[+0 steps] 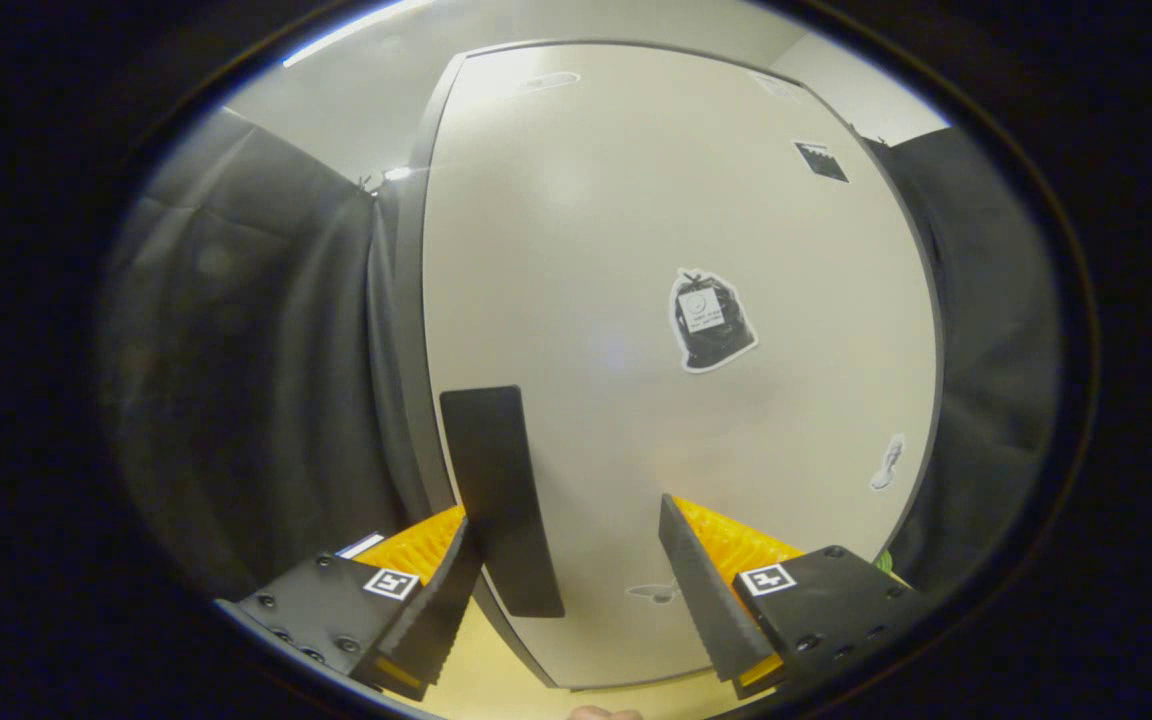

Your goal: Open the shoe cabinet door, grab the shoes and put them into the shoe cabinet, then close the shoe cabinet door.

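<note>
The gripper (571,585) stood open, its fingers spread wide and holding nothing. The cabinet door (676,250) rose just ahead of them, shut as far as could be seen. Its dark handle (499,498) lay between the fingers, beside the left one; contact was unclear.

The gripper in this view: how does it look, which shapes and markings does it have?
The gripper has two flat, wedge-shaped fingers with ribbed inner faces. Each sits on a dark angular block fixed with small screws and carrying a square black-and-white marker. Orange ribbed parts show behind the fingers. The fingers stand open, apart, just before the cabinet door.
</note>
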Available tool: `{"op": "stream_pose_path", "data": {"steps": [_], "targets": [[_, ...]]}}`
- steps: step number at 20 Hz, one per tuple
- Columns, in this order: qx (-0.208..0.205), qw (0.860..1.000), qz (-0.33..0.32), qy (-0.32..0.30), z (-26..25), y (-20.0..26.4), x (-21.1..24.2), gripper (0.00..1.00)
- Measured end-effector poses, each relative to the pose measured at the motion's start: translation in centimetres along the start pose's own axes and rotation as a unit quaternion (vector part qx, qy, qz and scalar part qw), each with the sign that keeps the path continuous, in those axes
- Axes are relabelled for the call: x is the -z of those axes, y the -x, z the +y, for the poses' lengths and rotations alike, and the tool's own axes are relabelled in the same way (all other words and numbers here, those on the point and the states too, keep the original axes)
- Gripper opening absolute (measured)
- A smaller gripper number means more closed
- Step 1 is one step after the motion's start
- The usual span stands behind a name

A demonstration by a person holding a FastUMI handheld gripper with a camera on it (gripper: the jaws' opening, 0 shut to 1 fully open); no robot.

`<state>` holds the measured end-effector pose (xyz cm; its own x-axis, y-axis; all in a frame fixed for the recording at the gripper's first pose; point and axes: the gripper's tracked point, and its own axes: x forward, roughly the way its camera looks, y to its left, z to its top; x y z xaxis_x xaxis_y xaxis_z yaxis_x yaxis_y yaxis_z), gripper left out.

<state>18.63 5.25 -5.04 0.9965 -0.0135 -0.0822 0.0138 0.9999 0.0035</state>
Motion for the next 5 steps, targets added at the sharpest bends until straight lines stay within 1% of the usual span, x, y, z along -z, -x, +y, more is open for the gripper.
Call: {"op": "stream_pose_path", "data": {"steps": [5], "targets": [[-0.011, 1.0, -0.014, -0.006, 0.5, 2.0, -1.2, 0.98]]}}
